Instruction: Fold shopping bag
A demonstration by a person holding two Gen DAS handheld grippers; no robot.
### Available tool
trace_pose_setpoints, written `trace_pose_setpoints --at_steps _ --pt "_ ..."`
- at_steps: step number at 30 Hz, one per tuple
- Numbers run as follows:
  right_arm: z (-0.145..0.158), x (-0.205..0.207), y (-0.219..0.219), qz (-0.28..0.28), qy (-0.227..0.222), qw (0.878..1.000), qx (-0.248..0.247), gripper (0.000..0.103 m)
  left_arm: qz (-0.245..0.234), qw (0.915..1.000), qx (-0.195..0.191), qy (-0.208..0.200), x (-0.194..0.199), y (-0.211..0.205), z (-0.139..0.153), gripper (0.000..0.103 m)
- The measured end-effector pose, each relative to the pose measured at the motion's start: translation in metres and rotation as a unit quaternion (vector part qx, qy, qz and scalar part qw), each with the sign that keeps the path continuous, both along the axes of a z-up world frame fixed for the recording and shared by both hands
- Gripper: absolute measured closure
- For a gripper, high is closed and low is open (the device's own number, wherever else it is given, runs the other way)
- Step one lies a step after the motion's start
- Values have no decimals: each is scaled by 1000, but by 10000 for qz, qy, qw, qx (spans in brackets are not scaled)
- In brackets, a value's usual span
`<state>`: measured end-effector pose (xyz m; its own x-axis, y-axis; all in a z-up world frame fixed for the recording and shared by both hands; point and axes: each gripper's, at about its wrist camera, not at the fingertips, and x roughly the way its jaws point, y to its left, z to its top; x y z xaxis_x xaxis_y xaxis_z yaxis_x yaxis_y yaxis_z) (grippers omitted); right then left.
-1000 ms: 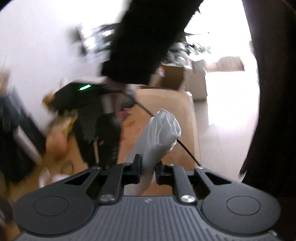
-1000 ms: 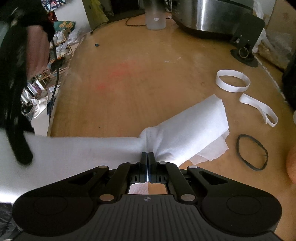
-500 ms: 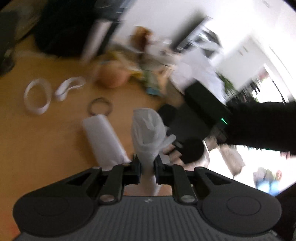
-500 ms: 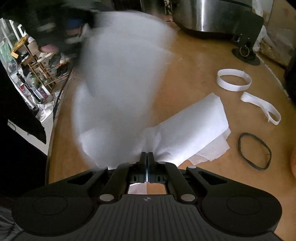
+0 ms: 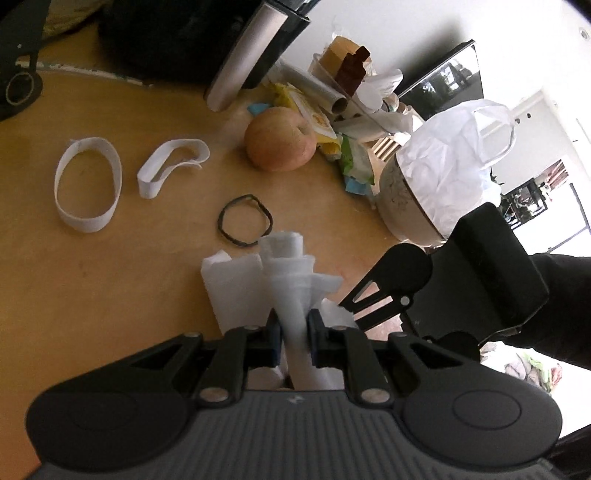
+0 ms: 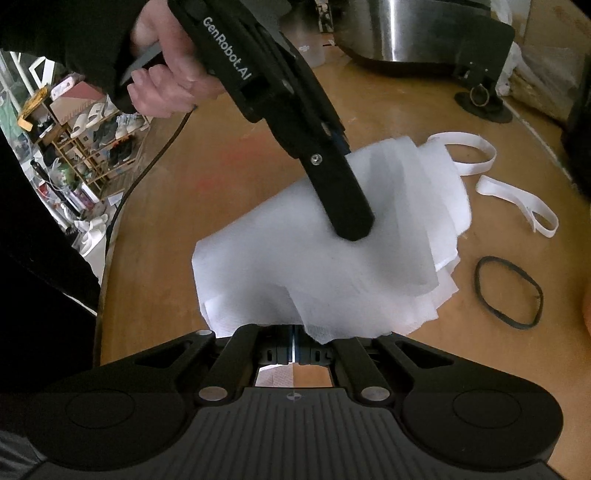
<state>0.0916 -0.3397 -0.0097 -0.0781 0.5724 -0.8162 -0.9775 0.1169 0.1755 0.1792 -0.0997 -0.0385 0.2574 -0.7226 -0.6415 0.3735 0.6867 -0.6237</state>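
Now, line by line:
Bag: the white shopping bag (image 6: pixel 332 240) lies on the wooden surface (image 6: pixel 229 155) in loose layers, its near edge at the right tool; a bunched part (image 5: pixel 291 280) stands up in the left tool.
Left tool (image 5: pixel 291 328): nearly closed, the pads pinch the bunched bag. In the right view its fingertips are hidden behind its own body, which lies over the bag.
Right tool (image 6: pixel 294 350): jaws pressed together with bag cloth between them; the tips are covered by the cloth.
Hand (image 6: pixel 173 81): grips the left tool's handle; the sleeve is cut off at the frame.
White loops: a round loop (image 5: pixel 88 188) and a flat one (image 5: pixel 170 166) lie apart from the bag; in the right view the bag covers part of the round one.
Black band (image 5: pixel 245 219): just beside the bag's far edge.
Apple (image 5: pixel 280 138): near the clutter at the surface edge.
Steel pot (image 6: pixel 417 33): top cut off.
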Motion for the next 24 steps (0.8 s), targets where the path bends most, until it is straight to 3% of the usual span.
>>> trace_pose_setpoints --at_steps 2,5,12,24 --pt "0 1 0 -6 18 10000 12 103 -12 10000 3 -34 0 -1 0 88" --pt "0 2 0 -14 38 10000 16 103 162 9989 430 55 4 -6 -8 86" --pt "-1 5 1 -15 73 10000 -14 103 188 9949 995 -26 3 -20 -11 84" --pt "2 5 5 -358 311 9988 -103 102 287 9933 1118 63 4 -21 -16 82"
